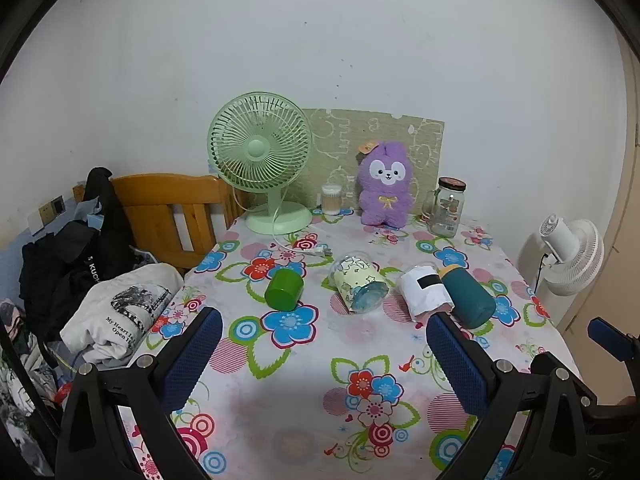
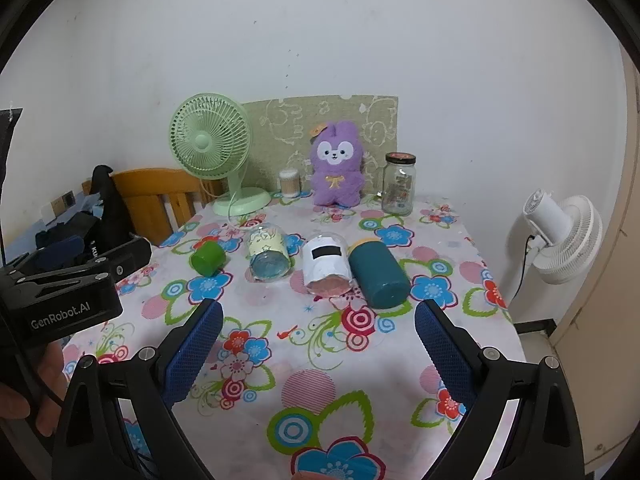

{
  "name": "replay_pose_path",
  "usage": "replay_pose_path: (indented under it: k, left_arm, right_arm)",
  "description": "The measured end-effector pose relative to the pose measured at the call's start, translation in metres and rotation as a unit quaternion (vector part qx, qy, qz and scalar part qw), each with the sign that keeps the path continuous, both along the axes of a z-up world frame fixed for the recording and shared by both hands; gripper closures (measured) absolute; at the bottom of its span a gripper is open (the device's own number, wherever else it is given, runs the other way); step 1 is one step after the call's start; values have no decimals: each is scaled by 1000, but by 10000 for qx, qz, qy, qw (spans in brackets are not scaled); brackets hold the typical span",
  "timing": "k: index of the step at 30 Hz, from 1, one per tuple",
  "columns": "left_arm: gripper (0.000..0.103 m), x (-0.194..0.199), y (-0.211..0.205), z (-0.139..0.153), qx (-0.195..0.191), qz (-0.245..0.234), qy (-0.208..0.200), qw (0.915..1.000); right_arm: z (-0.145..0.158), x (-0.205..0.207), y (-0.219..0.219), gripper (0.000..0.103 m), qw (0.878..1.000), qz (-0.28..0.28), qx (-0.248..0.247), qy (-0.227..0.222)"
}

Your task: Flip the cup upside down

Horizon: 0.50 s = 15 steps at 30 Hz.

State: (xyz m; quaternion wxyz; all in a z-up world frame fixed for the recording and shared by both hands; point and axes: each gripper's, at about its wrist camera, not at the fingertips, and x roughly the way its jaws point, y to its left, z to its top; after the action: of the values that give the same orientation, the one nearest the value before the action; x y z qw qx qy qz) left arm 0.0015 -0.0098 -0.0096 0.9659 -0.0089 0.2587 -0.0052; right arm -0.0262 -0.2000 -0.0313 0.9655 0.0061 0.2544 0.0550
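Note:
Four cups lie on their sides in a row on the flowered table: a green cup, a clear glass with a yellow star sleeve, a white-wrapped cup and a teal cup. My left gripper is open and empty, short of the cups. My right gripper is open and empty, just before the white and teal cups.
A green desk fan, a cotton-swab jar, a purple plush toy and a lidded glass jar stand along the wall. Clothes and a wooden headboard lie left. A white fan stands right.

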Motion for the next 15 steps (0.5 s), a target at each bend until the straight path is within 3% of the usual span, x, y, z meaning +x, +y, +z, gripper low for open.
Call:
replay_pose_path:
  k: [15]
  left_arm:
    - [0, 3, 0, 1, -3, -31, 53, 10000]
  right_arm:
    - [2, -2, 1, 5, 10000, -33, -38, -44]
